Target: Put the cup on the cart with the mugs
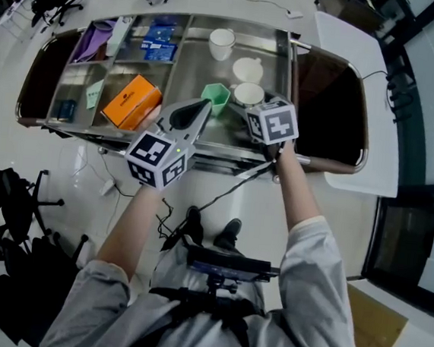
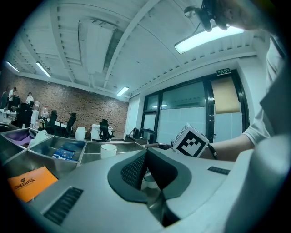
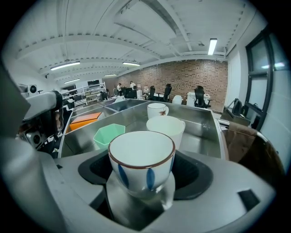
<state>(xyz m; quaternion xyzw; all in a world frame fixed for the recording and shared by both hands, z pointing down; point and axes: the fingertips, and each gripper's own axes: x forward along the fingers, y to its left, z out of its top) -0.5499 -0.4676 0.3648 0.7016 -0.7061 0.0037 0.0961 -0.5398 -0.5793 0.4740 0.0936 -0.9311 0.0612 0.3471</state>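
A white cup (image 1: 249,94) (image 3: 142,159) with a brown rim and blue stripes stands between the jaws of my right gripper (image 1: 250,103) (image 3: 142,172), which is shut on its sides. Its base rests on or just above the steel cart (image 1: 189,67), where its reflection shows. Just beyond it stand a white mug (image 1: 247,70) (image 3: 166,128) and a farther mug (image 1: 221,43) (image 3: 156,109). My left gripper (image 1: 200,108) (image 2: 145,157) hovers to the left over the cart's near edge, shut and holding nothing.
A green hexagonal cup (image 1: 216,96) (image 3: 108,134) stands left of the held cup. An orange box (image 1: 131,101) (image 2: 32,183), blue packets (image 1: 159,47) and a purple cloth (image 1: 95,39) fill the cart's left compartments. A white table (image 1: 352,37) lies at the right.
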